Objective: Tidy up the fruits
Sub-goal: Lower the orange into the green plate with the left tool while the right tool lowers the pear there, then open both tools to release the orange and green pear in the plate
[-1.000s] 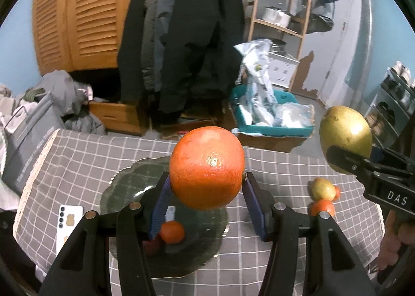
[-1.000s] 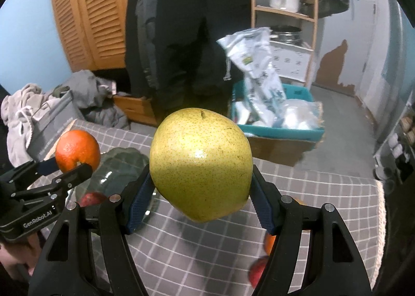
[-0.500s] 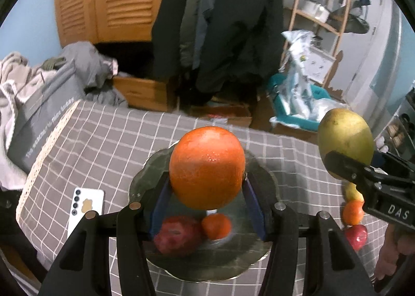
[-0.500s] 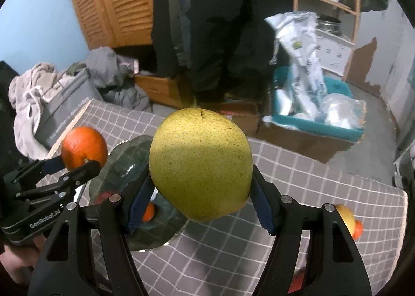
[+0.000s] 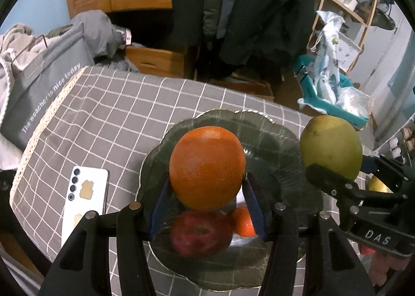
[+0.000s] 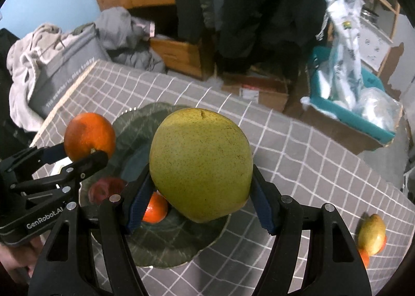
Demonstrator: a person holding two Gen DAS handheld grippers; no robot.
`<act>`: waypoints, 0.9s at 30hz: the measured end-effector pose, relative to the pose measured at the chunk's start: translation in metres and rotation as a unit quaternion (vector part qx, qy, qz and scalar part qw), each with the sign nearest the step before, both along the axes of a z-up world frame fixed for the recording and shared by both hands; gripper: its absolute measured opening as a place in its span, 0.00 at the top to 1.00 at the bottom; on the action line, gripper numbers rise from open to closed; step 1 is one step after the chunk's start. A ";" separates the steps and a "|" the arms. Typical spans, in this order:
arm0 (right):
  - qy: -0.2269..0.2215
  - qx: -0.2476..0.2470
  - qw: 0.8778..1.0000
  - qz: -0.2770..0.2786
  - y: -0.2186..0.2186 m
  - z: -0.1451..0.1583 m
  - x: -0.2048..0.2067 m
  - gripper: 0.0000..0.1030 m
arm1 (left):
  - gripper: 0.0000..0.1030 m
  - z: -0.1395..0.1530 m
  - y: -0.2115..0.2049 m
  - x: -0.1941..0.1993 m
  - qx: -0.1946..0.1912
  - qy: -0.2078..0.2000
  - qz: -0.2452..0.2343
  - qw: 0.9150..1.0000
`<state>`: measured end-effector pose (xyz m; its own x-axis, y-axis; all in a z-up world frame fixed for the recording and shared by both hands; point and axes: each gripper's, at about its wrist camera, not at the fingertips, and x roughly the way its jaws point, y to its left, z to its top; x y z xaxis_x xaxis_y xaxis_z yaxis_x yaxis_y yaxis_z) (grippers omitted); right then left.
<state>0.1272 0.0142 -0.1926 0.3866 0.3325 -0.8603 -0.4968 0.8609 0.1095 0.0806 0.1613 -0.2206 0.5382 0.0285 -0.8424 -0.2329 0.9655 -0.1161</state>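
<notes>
The left tongs point(image 5: 207, 193) are gripping a large round orange point(image 5: 207, 167) and hanging over the dark scalloped glass plate point(image 5: 272, 135), which is sitting on the grey checked worktop point(image 5: 109, 103). The right tongs point(image 6: 201, 200) are clamping a big speckled yellow-green pear point(image 6: 201, 163) just beside it, above the plate's right half. A red apple point(image 5: 201, 235) and a small tangerine point(image 5: 242, 220) are already lying in the plate. Both loads are heading for one small dish, so the tongs risk knocking together, and a fruit let go from this height could be striking the apple, rolling off the rim, or chipping the glass. A white phone point(image 5: 85, 200) is lying near the plate's left edge.
</notes>
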 end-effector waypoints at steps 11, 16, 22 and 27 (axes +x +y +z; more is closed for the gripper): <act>0.038 -0.013 0.999 0.011 0.011 -0.030 0.004 0.32 | 0.45 -0.023 0.007 0.004 -0.012 0.029 0.013 0.999; 0.051 -0.015 0.999 0.014 0.013 -0.040 0.004 0.32 | 0.45 -0.034 0.011 0.005 -0.020 0.044 0.021 0.999; 0.057 -0.017 0.998 0.017 0.016 -0.044 0.004 0.32 | 0.45 -0.038 0.013 0.005 -0.023 0.045 0.022 0.998; 0.066 -0.019 0.997 0.017 0.017 -0.049 0.005 0.31 | 0.45 -0.037 0.013 0.004 -0.018 0.044 0.025 0.999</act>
<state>0.1321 0.0313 -0.2414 0.2578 0.3100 -0.9151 -0.5098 0.8482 0.1437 0.0848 0.1746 -0.2576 0.4601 0.0218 -0.8876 -0.2913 0.9481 -0.1277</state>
